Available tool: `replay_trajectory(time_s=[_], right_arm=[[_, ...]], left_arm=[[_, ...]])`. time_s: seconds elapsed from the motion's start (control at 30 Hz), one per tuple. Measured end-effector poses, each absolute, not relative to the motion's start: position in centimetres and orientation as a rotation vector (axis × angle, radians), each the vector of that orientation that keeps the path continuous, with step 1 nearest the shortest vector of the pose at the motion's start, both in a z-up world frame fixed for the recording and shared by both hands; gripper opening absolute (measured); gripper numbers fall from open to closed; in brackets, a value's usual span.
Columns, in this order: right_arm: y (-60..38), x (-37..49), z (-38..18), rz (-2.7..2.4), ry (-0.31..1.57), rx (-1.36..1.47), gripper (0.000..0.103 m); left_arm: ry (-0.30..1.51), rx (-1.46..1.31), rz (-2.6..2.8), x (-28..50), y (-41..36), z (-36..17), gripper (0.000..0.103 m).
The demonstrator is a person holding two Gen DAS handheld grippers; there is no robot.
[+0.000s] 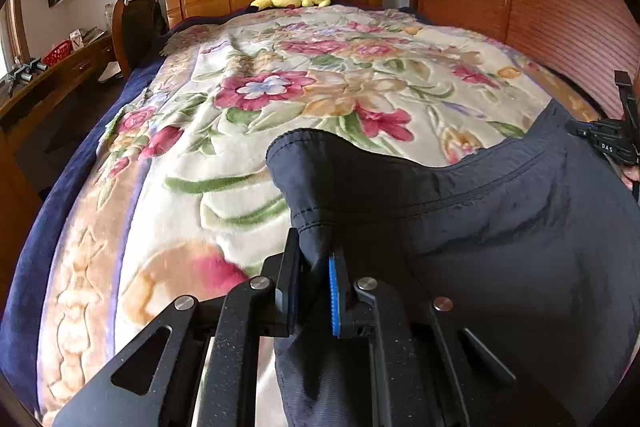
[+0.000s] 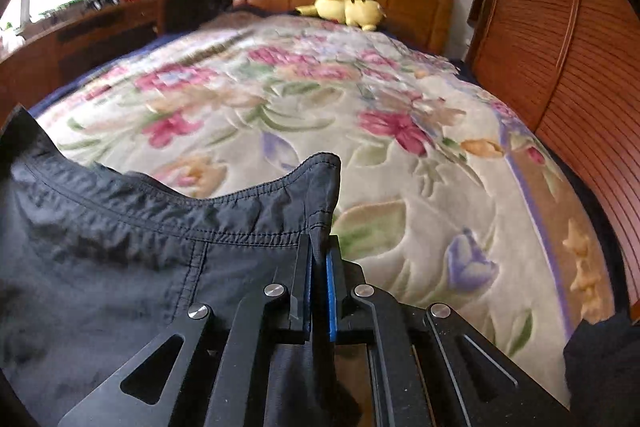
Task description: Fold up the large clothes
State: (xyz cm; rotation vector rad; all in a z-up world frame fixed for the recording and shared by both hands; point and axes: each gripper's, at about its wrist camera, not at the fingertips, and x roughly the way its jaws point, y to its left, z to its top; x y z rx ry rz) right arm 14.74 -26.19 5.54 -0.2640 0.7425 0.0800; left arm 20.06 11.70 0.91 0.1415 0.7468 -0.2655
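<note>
left wrist view shows the left gripper (image 1: pixel 316 267) pinching one corner of the dark garment (image 1: pixel 500 227) and the right gripper (image 2: pixel 319 259) pinching the other, lifted above the floral blanket (image 1: pixel 280 107), so folding seems only beginning.

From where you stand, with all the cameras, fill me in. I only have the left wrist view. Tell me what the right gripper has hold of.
Observer: The right gripper is shut on a corner of the dark garment, at its stitched hem.
Operator: Report what lies to the right of that gripper.
Observer: Bare floral blanket, with a purple tulip pattern close beside the fingers.
Operator: Check the far right edge for anything in the way.
Observer: A dark bundle sits at the lower right corner; I cannot tell what it is.
</note>
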Motion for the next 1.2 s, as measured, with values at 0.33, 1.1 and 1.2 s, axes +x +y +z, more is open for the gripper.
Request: replay_trajectory(time_s=[0.33, 1.1, 1.2], right_arm=[[-26.0, 13.6, 8.6, 0.041, 0.743, -0.289, 0.062], [-24.0, -2.2, 10.4, 0.242, 0.683, -0.141, 0.063], [-23.1, -3.5, 9.7, 0.264, 0.703, -0.133, 0.063]], left_arm=[[0.733, 0.111, -0.222, 18.3, 12.9, 2.0, 0.049], [0.568, 0.005, -0.314, 5.1, 10.1, 5.8, 0.084], [0.586, 0.012, -0.327, 3.8, 9.3, 4.5, 0.084]])
